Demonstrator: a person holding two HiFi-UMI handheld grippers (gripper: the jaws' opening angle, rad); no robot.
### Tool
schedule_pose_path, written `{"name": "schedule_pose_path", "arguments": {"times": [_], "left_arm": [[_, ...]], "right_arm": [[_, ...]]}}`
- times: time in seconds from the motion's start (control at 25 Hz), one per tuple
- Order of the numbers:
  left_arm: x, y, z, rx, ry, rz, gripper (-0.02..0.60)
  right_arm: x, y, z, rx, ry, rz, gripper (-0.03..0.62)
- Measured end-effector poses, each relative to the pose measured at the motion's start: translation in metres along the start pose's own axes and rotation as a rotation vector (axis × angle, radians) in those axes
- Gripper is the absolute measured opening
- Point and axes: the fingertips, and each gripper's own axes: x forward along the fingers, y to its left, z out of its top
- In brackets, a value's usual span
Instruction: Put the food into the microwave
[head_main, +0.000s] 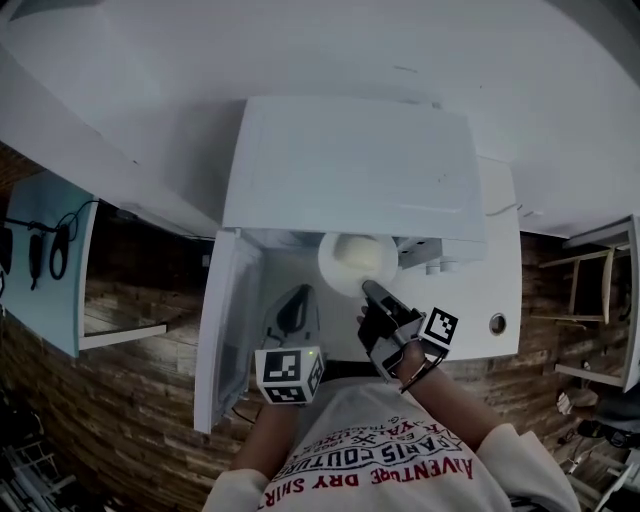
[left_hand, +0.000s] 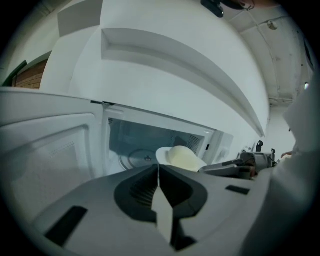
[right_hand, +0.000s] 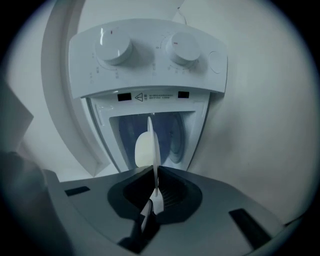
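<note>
1. Left gripper (head_main: 296, 298), a grey two-jaw tool with a marker cube: jaws pressed together with nothing between them, low before the open door
2. Right gripper (head_main: 370, 290): jaws clamped narrowly on the rim of a round white plate (head_main: 345, 262)
3. Pale domed mound of food (left_hand: 184, 159): on the plate at the cavity mouth, apparently not yet set down
4. White box-shaped microwave (head_main: 350, 165): hinged door (head_main: 228, 320) swung wide to the left, glass turntable (left_hand: 131, 159) bare
5. Handling advice: keep the plate level, clear the opening's right edge, and lower it onto the turntable's middle before loosening the grip
</note>
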Motion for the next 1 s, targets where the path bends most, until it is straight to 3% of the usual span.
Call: {"name": "schedule_pose_path", "arguments": {"times": [0.48,1.0], "left_arm": [[0.024,0.011,-0.011,-0.037,0.039,-0.043,0.014],[0.029,0.021,-0.016,-0.063,0.061,-0.026,0.014]], "right_arm": [[0.064,-0.018,0.026,-0.014,-0.072,0.017,0.025],[0.103,-0.038,0.043,-0.038,-0.111,-0.058,0.029]]}}
